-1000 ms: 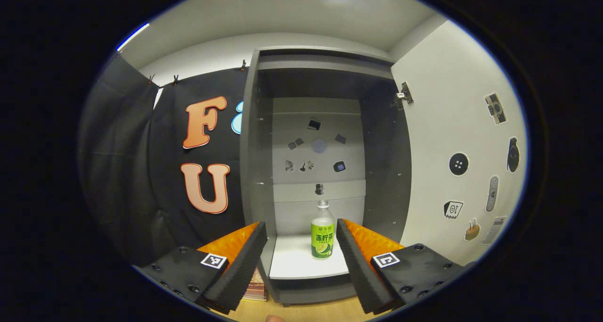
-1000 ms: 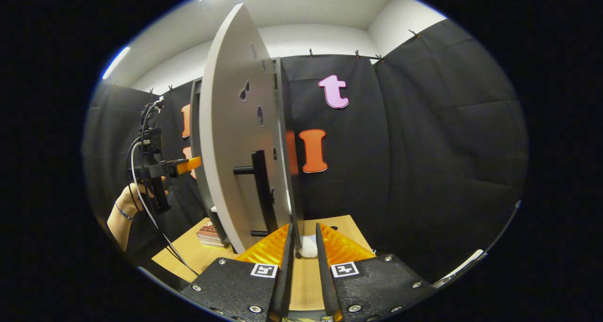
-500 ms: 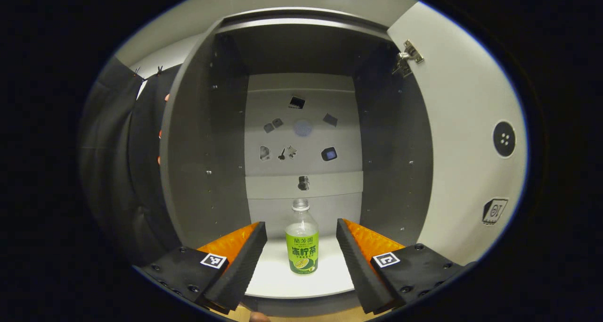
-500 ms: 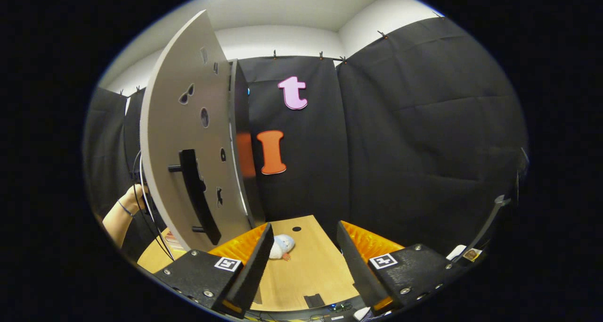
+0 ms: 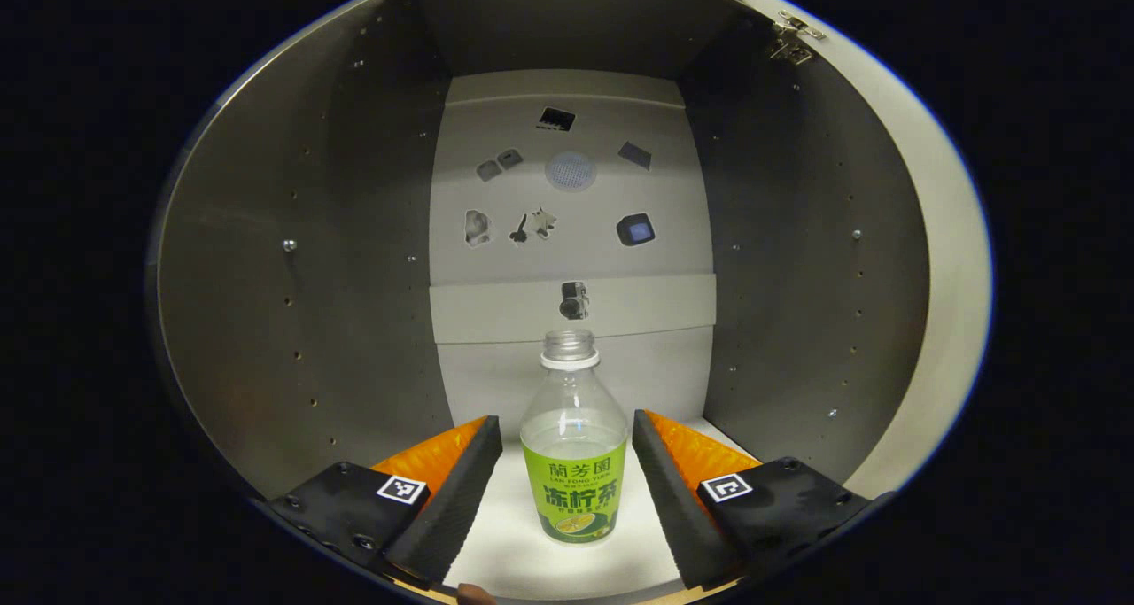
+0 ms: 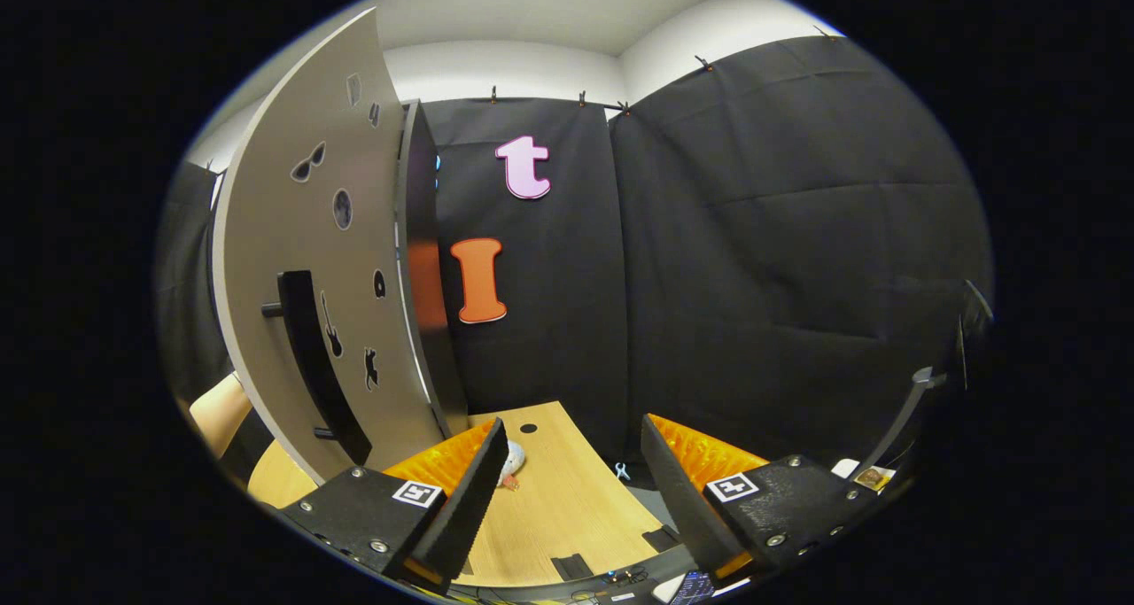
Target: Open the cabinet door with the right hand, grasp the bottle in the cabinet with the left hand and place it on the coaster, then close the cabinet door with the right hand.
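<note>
Left tool [image 5: 567, 450], fingers spread wide, flanks the bottle [image 5: 574, 463] without touching it; a gap shows on each side, slightly wider on the left. The bottle stands upright on the white cabinet floor [image 5: 505, 534], uncapped, part-filled, its green label level with the fingers. To grasp well, judge the closing line at the label band, below the tapering shoulder; centre the bottle between the fingers, then close evenly so neither pad pushes it over first. Lift straight and keep it upright, since the open neck may spill. Behind the bottle lie the cabinet back panel [image 5: 571, 189] and side walls [image 5: 354, 277].

Right tool [image 6: 567, 490] hangs open over the bench [image 6: 567, 508], gripping nothing. To its left the cabinet door [image 6: 301, 268] stands swung open, handle [image 6: 314, 366] free, clear of the left tool's withdrawal path.
</note>
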Demonstrator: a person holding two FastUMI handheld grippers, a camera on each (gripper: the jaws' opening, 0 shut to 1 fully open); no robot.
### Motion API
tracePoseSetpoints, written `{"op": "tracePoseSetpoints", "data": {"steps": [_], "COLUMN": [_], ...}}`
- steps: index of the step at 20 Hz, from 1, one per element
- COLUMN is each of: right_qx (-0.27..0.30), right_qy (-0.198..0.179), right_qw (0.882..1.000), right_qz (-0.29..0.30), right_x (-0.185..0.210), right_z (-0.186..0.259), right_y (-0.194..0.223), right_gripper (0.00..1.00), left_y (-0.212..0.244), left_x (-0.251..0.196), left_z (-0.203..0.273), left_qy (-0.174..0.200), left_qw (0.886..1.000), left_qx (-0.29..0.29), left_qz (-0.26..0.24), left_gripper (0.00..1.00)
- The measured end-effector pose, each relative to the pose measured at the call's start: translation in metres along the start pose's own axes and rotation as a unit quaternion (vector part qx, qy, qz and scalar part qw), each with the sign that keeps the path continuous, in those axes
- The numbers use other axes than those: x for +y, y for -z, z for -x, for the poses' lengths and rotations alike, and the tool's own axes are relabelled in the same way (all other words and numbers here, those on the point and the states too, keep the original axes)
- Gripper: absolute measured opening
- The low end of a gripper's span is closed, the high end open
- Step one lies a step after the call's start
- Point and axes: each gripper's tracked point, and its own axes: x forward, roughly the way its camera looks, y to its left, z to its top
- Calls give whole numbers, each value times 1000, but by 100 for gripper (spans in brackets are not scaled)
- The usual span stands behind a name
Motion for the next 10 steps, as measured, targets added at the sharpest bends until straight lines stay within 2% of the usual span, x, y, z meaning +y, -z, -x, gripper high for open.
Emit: {"op": "tracePoseSetpoints", "data": {"steps": [6,7,10], "right_qx": [8,8,7], "right_qy": [14,14,7], "right_qw": [1000,1000,1000], "right_qz": [2,2,3], "right_x": [-4,-4,0], "right_z": [0,-1,1], "right_y": [0,0,1], "right_gripper": [93,93,93], "left_y": [18,17,13], "left_x": [3,5,12], "left_z": [-14,-10,1], "left_qy": [3,4,5], "left_qw": [1000,1000,1000], "left_qx": [14,15,6], "left_qz": [10,12,11], "left_gripper": [97,81,81]}}
